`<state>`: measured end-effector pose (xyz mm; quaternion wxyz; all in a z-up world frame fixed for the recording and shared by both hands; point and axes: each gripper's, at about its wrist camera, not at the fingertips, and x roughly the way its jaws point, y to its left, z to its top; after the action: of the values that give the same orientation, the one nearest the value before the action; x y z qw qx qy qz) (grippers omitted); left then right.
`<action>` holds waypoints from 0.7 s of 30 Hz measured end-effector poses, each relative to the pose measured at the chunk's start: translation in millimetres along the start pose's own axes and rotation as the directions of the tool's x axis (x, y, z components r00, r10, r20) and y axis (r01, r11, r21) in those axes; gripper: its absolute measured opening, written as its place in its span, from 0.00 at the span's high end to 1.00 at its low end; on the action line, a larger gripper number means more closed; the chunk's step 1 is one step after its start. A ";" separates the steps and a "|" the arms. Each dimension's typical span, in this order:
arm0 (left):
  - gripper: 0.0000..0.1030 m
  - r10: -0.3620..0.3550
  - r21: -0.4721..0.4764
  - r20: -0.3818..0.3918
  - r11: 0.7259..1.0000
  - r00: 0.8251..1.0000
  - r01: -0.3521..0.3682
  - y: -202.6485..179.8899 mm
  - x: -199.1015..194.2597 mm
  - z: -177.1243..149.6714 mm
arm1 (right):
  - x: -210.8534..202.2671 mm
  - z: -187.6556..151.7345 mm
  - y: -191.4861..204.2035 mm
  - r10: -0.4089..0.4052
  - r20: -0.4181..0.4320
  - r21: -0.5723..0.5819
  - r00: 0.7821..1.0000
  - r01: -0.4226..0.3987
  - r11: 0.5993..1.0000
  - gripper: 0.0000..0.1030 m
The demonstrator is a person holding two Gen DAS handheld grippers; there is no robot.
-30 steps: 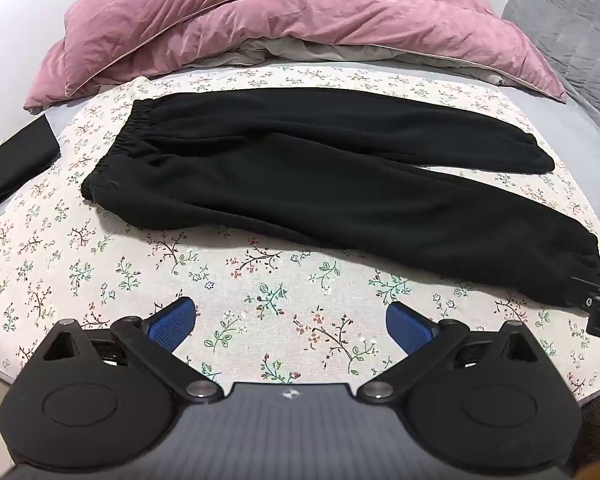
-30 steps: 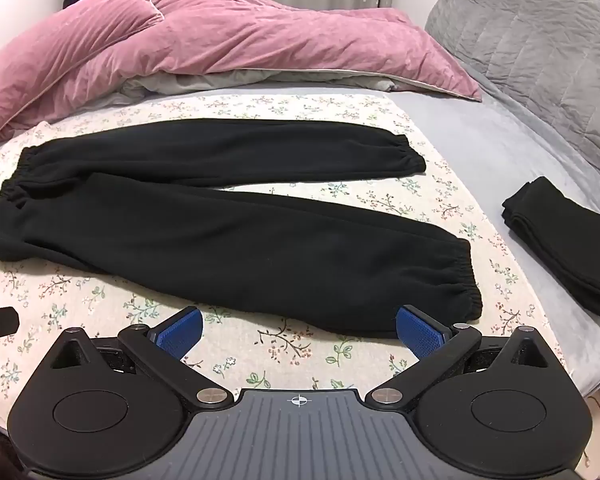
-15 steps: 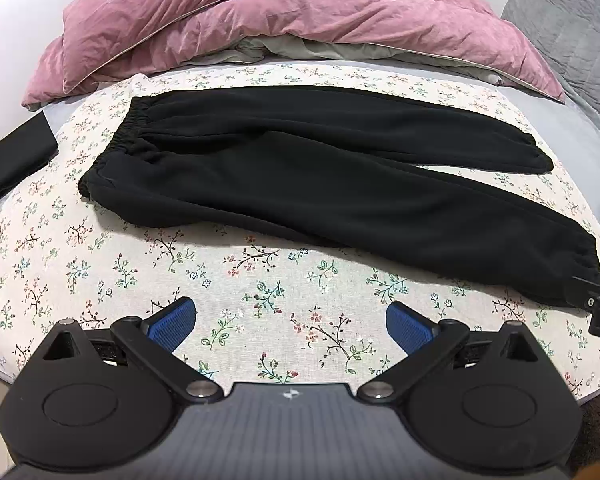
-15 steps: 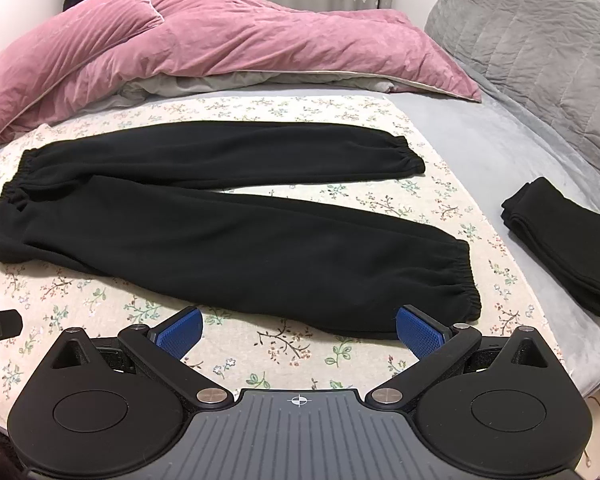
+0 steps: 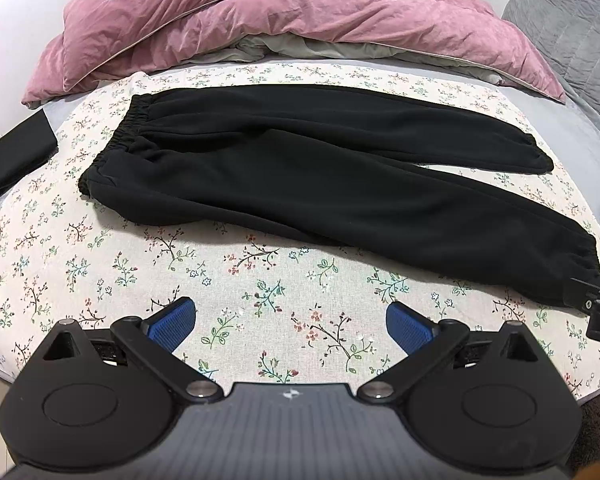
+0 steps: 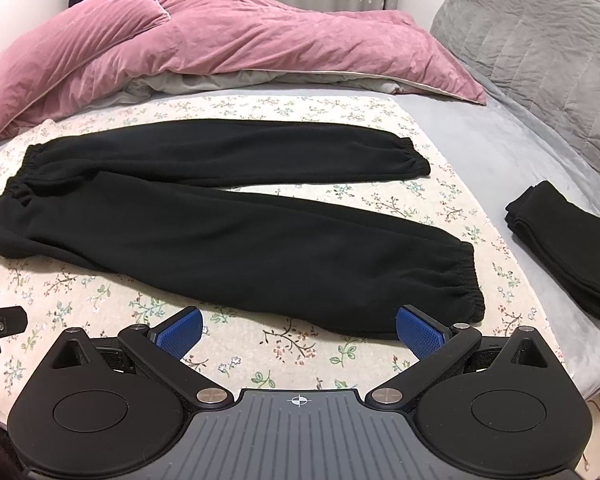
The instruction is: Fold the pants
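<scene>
Both jaws spread wide: left gripper should pinch the pants at the near waistband, right gripper at the near cuff.

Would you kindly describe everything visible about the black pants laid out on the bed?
The black pants look like soft fleece, with a gathered elastic waistband at the left and elastic cuffs at the right. They lie flat and unfolded on the floral cloth, legs spread in a narrow V, the nearer leg angled toward the camera. Neither open gripper touches them.
</scene>
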<state>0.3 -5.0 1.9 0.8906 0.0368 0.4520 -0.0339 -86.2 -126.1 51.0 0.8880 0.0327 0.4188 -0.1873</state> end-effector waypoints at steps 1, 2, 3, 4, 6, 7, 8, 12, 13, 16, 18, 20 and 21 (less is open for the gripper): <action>0.00 0.000 0.000 0.000 1.000 1.000 0.000 0.2 0.2 -0.2 | -0.1 0.0 -0.1 0.000 0.001 0.000 1.000 0.000 1.000 0.00; 0.00 -0.001 0.001 -0.001 1.000 1.000 0.001 0.2 0.2 -0.2 | 0.0 -0.1 -0.1 0.001 0.002 0.000 1.000 -0.001 1.000 0.00; 0.00 -0.001 0.001 0.000 1.000 1.000 0.001 0.3 0.2 -0.4 | 0.1 -0.3 0.0 0.001 0.003 0.000 1.000 -0.001 1.000 0.00; 0.00 -0.001 0.001 -0.001 1.000 1.000 0.001 0.2 0.3 -0.3 | 0.2 -0.3 0.0 0.001 0.002 0.000 1.000 -0.001 1.000 0.00; 0.00 0.000 0.002 -0.003 1.000 1.000 0.000 -0.3 0.5 -0.3 | 0.4 -0.2 0.0 0.000 -0.001 0.000 1.000 0.000 1.000 0.00; 0.00 -0.001 0.003 -0.003 1.000 1.000 0.001 -0.4 0.6 -0.4 | 0.9 -0.3 0.0 0.000 -0.002 0.000 1.000 0.000 1.000 0.00; 0.00 -0.001 0.003 -0.003 1.000 1.000 0.001 -0.3 0.7 -0.4 | 1.2 -0.3 0.3 0.000 -0.003 0.000 1.000 0.000 1.000 0.00; 0.00 -0.001 0.003 -0.003 1.000 1.000 0.001 -0.2 0.8 -0.8 | 1.3 -0.6 0.0 0.001 -0.002 0.000 1.000 -0.001 1.000 0.00; 0.00 -0.001 0.003 -0.004 1.000 1.000 0.001 -0.5 0.8 -0.7 | 1.5 -0.8 0.7 0.001 -0.002 -0.001 1.000 -0.001 1.000 0.00; 0.00 0.000 0.003 -0.005 1.000 1.000 0.000 -0.2 1.1 -1.1 | 2.1 -0.7 1.7 0.000 -0.005 -0.003 1.000 0.000 1.000 0.00; 0.00 -0.001 0.003 -0.005 1.000 1.000 0.001 0.0 1.2 -1.3 | 2.6 -0.8 1.9 0.001 -0.007 -0.005 1.000 -0.001 1.000 0.00; 0.00 -0.001 0.002 -0.005 1.000 1.000 0.001 0.2 1.4 -1.5 | 2.8 -1.0 2.1 0.001 -0.007 -0.005 1.000 -0.001 1.000 0.00; 0.00 -0.001 0.003 -0.005 1.000 1.000 0.001 0.2 1.4 -1.5 | 2.8 -1.0 2.0 0.001 -0.006 -0.005 1.000 -0.001 1.000 0.00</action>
<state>-0.1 -4.6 -0.1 0.8895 0.0377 0.4541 -0.0349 -84.6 -124.9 48.1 0.8868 0.0313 0.4220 -0.1857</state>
